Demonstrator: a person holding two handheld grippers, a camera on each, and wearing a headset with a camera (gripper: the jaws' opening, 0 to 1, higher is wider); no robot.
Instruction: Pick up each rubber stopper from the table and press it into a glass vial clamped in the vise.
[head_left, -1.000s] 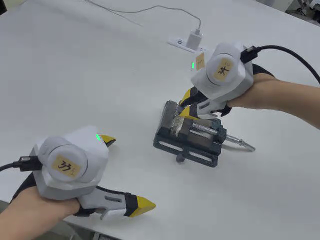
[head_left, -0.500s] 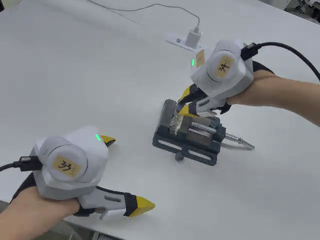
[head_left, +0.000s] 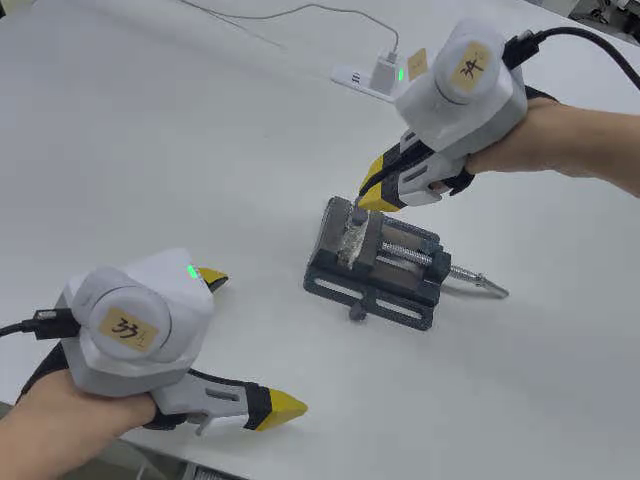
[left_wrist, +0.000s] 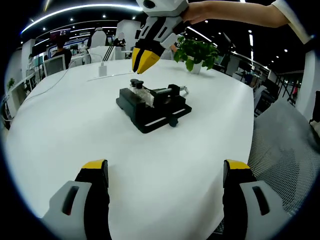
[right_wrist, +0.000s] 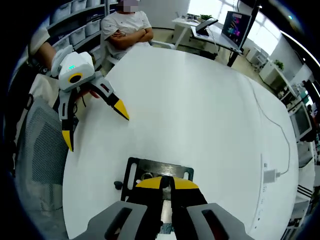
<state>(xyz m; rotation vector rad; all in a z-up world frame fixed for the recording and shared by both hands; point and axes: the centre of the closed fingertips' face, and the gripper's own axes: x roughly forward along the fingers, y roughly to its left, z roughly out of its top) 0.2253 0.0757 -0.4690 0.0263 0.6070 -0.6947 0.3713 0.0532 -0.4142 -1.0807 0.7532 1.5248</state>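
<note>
Nearest the person, the left gripper (head_left: 245, 343) hangs low over the table (head_left: 150, 150) with its jaws spread wide and nothing between them. It is well apart from the work.

Farther out, near the middle of the table, the vise (head_left: 375, 268) sits with its screw handle pointing to the right. A vial (head_left: 351, 238) stands upright, clamped at the left end of the vise. A grey stopper (head_left: 357, 213) sits in its mouth.

The right gripper (head_left: 374, 196) is just above the stopper with its jaws drawn together. Nothing can be seen held between them. From the left gripper view, a small gap shows between its tips and the stopper.

Beyond that, a charger (head_left: 386, 73) lies on the table, and a cable (head_left: 300, 15) runs off from it toward the far edge.
</note>
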